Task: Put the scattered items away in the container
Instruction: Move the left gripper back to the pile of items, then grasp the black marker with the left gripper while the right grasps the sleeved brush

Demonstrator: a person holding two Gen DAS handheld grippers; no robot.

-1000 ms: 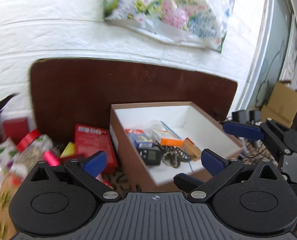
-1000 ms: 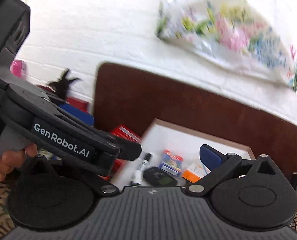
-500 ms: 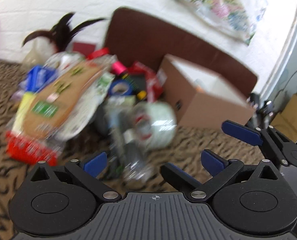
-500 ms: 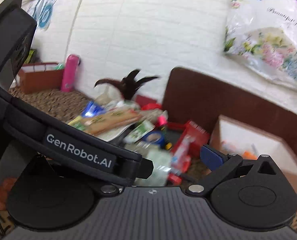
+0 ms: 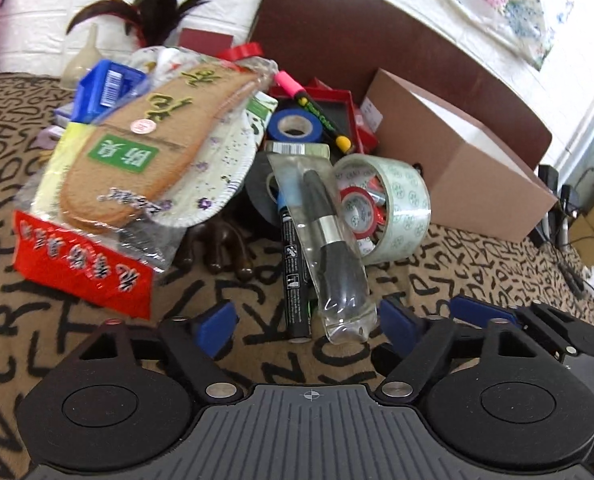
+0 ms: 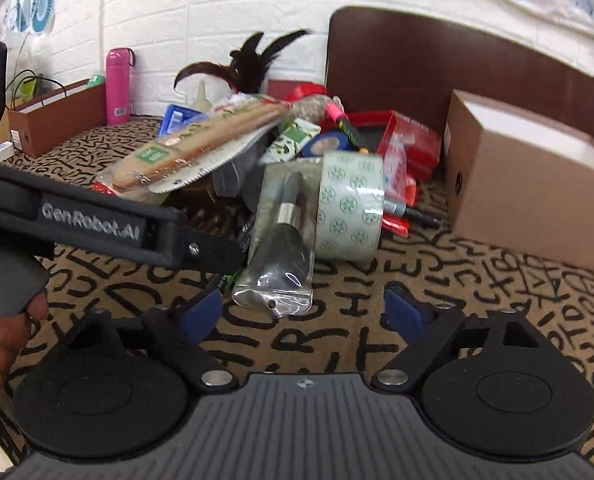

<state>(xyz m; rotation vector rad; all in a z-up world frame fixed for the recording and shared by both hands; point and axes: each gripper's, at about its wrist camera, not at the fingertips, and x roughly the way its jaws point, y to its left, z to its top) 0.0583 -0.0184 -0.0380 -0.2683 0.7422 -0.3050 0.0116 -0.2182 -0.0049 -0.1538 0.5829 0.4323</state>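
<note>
Cardboard box sits at your frame's right, contents hidden; both your grippers are closing on nothing.

Both wrist cameras look down, close, sharing the clutter pile.

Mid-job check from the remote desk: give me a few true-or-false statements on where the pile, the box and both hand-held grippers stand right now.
1. The clear plastic sleeve holding a black brush leans against the patterned clear tape roll. True.
2. The brown cardboard box lies left of the pile. False: right.
3. The left hand-held gripper clamps the sleeve. False: its closing jaws touch nothing.
4. The blue tape roll lies beyond the clear roll. True.
5. The right hand-held gripper holds a marker. False: it holds nothing, jaws closing.
</note>
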